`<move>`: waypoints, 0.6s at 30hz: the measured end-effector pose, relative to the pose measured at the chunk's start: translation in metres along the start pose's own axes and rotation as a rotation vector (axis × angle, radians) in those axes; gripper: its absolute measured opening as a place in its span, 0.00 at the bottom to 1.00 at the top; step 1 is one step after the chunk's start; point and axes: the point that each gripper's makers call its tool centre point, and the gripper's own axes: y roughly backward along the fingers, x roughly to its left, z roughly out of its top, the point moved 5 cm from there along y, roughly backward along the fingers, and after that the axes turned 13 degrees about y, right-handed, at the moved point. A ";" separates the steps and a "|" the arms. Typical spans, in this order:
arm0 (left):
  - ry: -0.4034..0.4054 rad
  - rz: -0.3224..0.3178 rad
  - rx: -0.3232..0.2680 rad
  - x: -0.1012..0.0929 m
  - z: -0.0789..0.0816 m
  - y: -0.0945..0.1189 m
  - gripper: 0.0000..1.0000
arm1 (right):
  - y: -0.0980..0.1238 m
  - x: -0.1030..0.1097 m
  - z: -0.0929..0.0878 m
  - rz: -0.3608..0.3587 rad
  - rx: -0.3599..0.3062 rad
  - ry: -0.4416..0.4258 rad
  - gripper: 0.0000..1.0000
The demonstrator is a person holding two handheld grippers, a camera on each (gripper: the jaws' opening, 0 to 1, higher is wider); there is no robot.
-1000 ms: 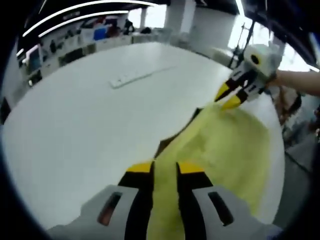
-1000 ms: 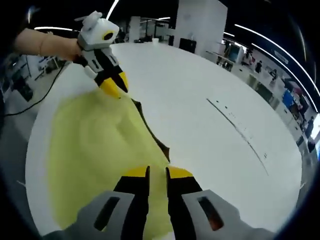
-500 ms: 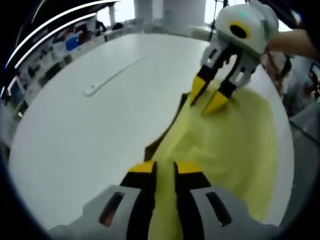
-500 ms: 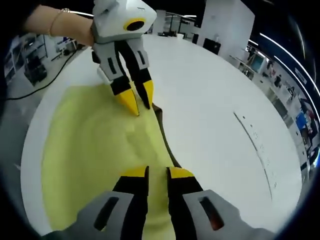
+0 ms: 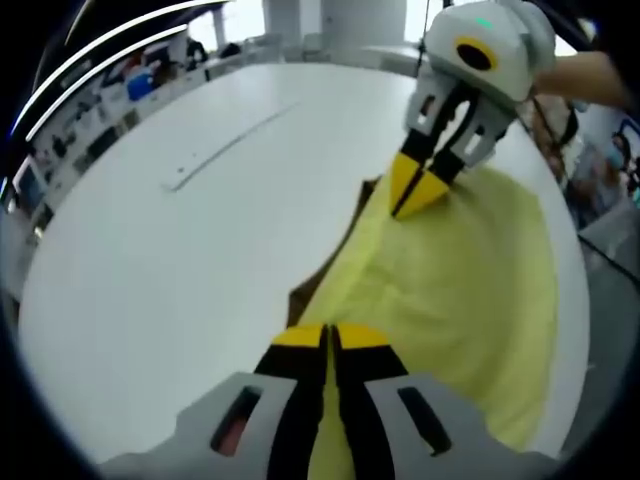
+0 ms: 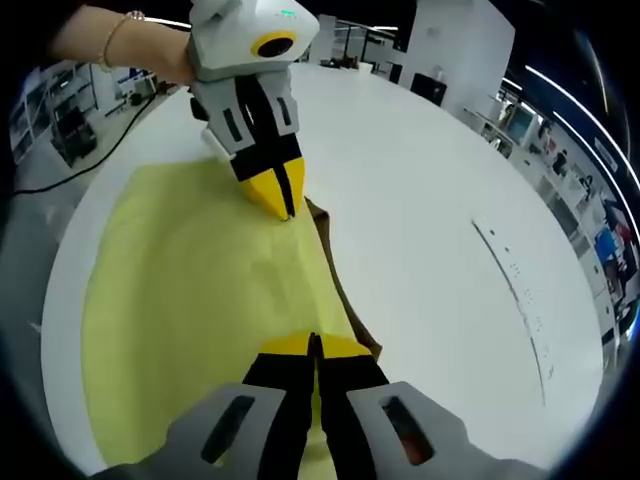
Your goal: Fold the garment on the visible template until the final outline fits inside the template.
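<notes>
Left gripper view: the yellow garment (image 5: 470, 290) lies spread flat on the white table (image 5: 170, 260), reaching from the near jaws out toward the table's right edge, with soft wrinkles across its middle. Along its left border a thin strip of brown (image 5: 335, 255) shows from under the cloth, most likely the template, though too little is exposed to be sure. The left gripper (image 5: 330, 340) has its yellow-tipped jaws pressed together on the near hem of the garment, the cloth running between them. Farther along the same border the right gripper (image 5: 415, 195) comes down from the upper right, its jaws clenched to a point on the garment's edge; a bare forearm (image 5: 590, 80) reaches in behind it. A faint dark line (image 5: 235, 145) crosses the table well apart from the cloth. In the right gripper view the garment (image 6: 190, 300) lies to the left of the jaws, covering the table's (image 6: 440, 250) near left part, with the brown strip (image 6: 345, 290) along its right border. The right gripper (image 6: 313, 350) is clamped on the hem there, and the left gripper (image 6: 285, 205) pinches the far end of that border, held by a hand with a bracelet (image 6: 118, 30) at the wrist. Desks and screens (image 6: 590, 190) stand in the background beyond the table.
</notes>
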 end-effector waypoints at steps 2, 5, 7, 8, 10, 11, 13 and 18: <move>-0.007 0.001 0.003 0.000 0.000 0.000 0.00 | 0.000 -0.001 0.000 -0.004 -0.003 0.008 0.03; -0.050 0.008 0.014 0.001 0.000 0.000 0.02 | 0.000 -0.002 0.000 0.000 -0.006 0.010 0.12; -0.058 0.007 0.017 0.001 0.001 0.000 0.05 | 0.000 -0.002 -0.001 0.008 0.005 0.027 0.11; -0.056 0.003 0.022 0.001 0.002 0.000 0.05 | -0.001 -0.002 -0.002 0.009 0.007 0.029 0.11; -0.057 -0.002 0.028 0.002 0.002 -0.001 0.06 | -0.002 -0.003 -0.001 0.010 0.008 0.025 0.11; -0.057 -0.004 0.030 0.003 0.003 -0.001 0.06 | -0.002 -0.004 -0.001 0.009 0.008 0.023 0.12; -0.054 -0.011 0.037 0.003 0.003 -0.002 0.06 | -0.004 -0.006 -0.001 0.010 0.006 0.015 0.12; -0.055 -0.032 0.045 0.000 0.002 -0.002 0.02 | -0.007 -0.005 -0.001 0.028 0.004 0.014 0.10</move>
